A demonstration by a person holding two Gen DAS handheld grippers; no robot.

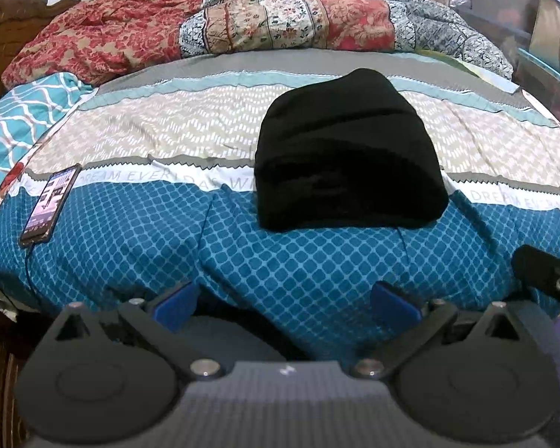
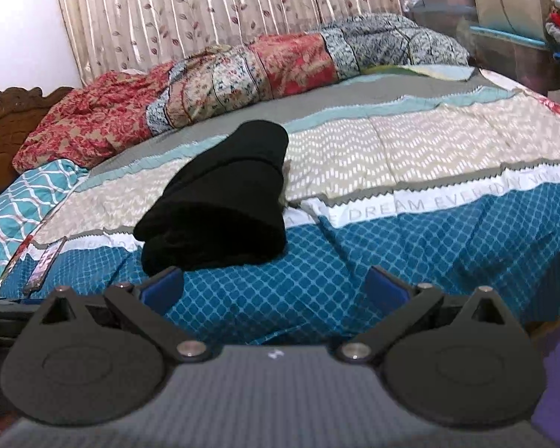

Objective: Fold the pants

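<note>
The left gripper (image 1: 283, 298) is built on a dark grey body with a fine woven, carbon-like texture and a small white mark at the middle of its top edge. To either side of that mark sit two broad, rounded black plates, each with a faint raised circle on its face. Nearer the mark, silver pivot screws pin black link arms that run forward to blue finger pads (image 1: 392, 300) (smaller screws sit at the links' far ends). The right gripper (image 2: 274, 289) is the same: white mark, black plates, silver screws, blue fingers (image 2: 162, 289).
</note>
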